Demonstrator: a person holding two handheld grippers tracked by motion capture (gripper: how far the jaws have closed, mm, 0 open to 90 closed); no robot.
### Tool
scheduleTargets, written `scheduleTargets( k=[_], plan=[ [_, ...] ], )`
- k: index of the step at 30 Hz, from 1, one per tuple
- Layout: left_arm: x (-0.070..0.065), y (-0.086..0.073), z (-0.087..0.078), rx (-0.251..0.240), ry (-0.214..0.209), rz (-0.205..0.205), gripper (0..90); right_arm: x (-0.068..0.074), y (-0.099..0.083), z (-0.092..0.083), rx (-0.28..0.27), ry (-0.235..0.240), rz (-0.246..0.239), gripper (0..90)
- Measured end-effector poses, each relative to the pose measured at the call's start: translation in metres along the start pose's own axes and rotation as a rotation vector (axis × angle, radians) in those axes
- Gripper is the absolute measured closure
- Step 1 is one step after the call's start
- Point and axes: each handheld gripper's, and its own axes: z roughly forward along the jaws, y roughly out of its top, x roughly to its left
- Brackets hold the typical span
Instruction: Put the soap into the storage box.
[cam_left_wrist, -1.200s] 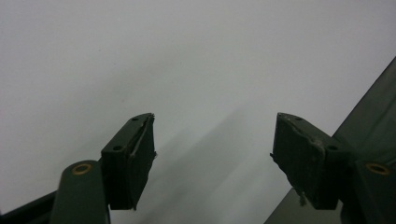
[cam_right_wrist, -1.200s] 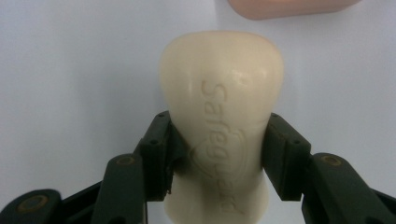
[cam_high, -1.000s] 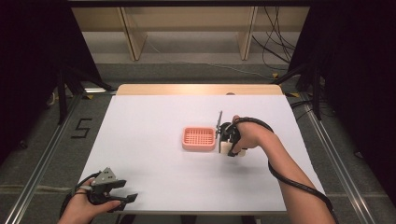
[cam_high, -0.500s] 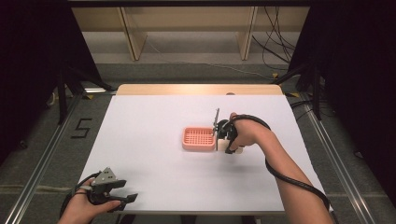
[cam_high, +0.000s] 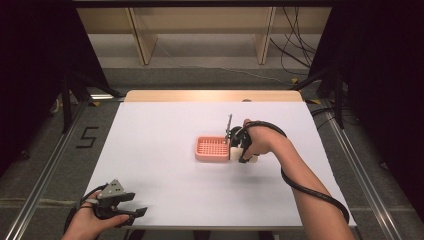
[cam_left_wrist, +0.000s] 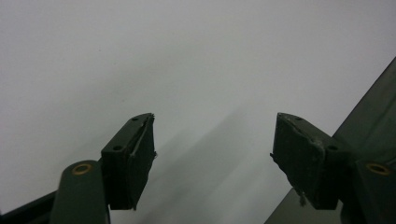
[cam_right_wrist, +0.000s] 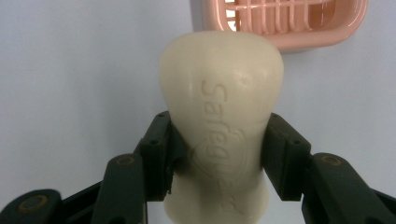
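Soap bar held beside the dish, R gripper clamped on it.

R gripper (cam_right_wrist: 219, 158) pinches the cream soap bar (cam_right_wrist: 222, 116) across its waist, just right of the pink soap dish (cam_high: 212, 148) near the table (cam_high: 165, 125) centre, prob. so it can drop flat onto the slats. L gripper (cam_left_wrist: 212, 154) rests at the front-left corner, jaws apart, nothing in them, out of the way.

We list: cream soap (cam_right_wrist: 222, 116) with embossed lettering; pink slotted soap dish (cam_high: 212, 148); black tongs (cam_right_wrist: 219, 154); white desk (cam_high: 165, 135).
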Motion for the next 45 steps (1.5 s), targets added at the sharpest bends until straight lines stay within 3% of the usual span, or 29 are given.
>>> scheduleTargets(
  k=[8,9,12,13,14,17,19,22,25,27,28,30,32,33,34,36,37,38,40,42,43,45],
  plan=[
    [0.0,0.0,-0.001,0.001,0.0,0.003,29.1,-0.001,0.004,0.0,-0.002,-0.003,-0.006,50.7],
    [0.0,0.0,0.0,-0.002,0.0,0.0,29.2,-0.003,0.004,0.0,-0.008,-0.004,-0.026,50.7],
    [0.001,0.0,-0.001,0.008,0.008,0.012,29.2,-0.003,0.006,-0.001,-0.004,0.001,-0.014,50.7],
    [0.001,0.0,-0.001,0.008,0.009,0.012,29.2,-0.001,0.005,-0.002,0.019,-0.001,0.017,50.7],
    [0.001,0.0,-0.001,0.009,0.01,0.013,29.2,-0.003,0.005,-0.002,0.012,-0.016,-0.018,50.7],
    [0.001,0.0,-0.001,0.008,0.01,0.013,29.1,-0.002,0.008,-0.003,0.005,0.005,0.008,50.6],
    [0.001,0.0,-0.001,0.008,0.01,0.013,29.2,-0.004,0.009,-0.002,-0.009,-0.005,-0.026,50.7],
    [0.001,0.0,-0.001,0.008,0.01,0.015,29.2,-0.004,0.009,-0.002,0.005,0.004,0.002,50.7],
    [0.001,0.0,-0.001,0.008,0.009,0.013,29.1,-0.006,0.01,-0.003,0.011,-0.022,-0.039,50.7],
    [0.001,0.0,-0.001,0.007,0.009,0.013,29.2,-0.003,0.011,-0.004,0.01,-0.004,0.015,50.7],
    [0.001,0.0,-0.001,0.007,0.01,0.013,29.1,-0.005,0.011,-0.003,-0.001,-0.006,-0.01,50.7],
    [0.001,0.0,-0.001,0.011,0.016,0.015,29.2,-0.002,0.012,-0.004,0.012,-0.002,0.026,50.6],
    [0.001,0.0,-0.001,0.008,0.021,0.012,29.2,-0.002,0.013,-0.005,0.018,-0.005,0.029,50.6],
    [0.001,0.0,-0.001,0.008,0.022,0.014,29.1,-0.005,0.013,-0.004,0.002,-0.009,-0.013,50.6],
    [0.002,0.0,-0.002,0.016,0.01,0.014,29.2,-0.006,0.014,-0.004,-0.007,-0.007,-0.025,50.7],
    [0.001,0.0,-0.001,0.007,0.009,0.013,29.2,-0.005,0.014,-0.004,-0.008,0.0,-0.006,50.7],
    [0.001,0.0,-0.001,0.008,0.01,0.015,29.2,-0.003,0.013,-0.003,-0.012,0.015,0.036,50.7],
    [0.002,0.0,-0.001,0.006,0.01,0.015,29.2,-0.003,0.015,-0.006,0.017,-0.005,0.03,50.7],
    [0.001,0.0,-0.002,0.01,0.017,0.015,29.2,-0.007,0.015,-0.004,-0.013,-0.017,-0.025,50.7],
    [0.001,0.0,-0.001,0.009,0.017,0.012,29.1,-0.008,0.015,-0.004,-0.014,-0.02,-0.037,50.7],
    [0.001,0.0,-0.001,0.009,0.017,0.013,29.2,-0.005,0.016,-0.006,0.014,-0.007,0.014,50.7],
    [0.001,0.0,-0.001,0.009,0.016,0.015,29.2,-0.009,0.017,-0.005,-0.018,-0.022,-0.035,50.7]
  ],
)
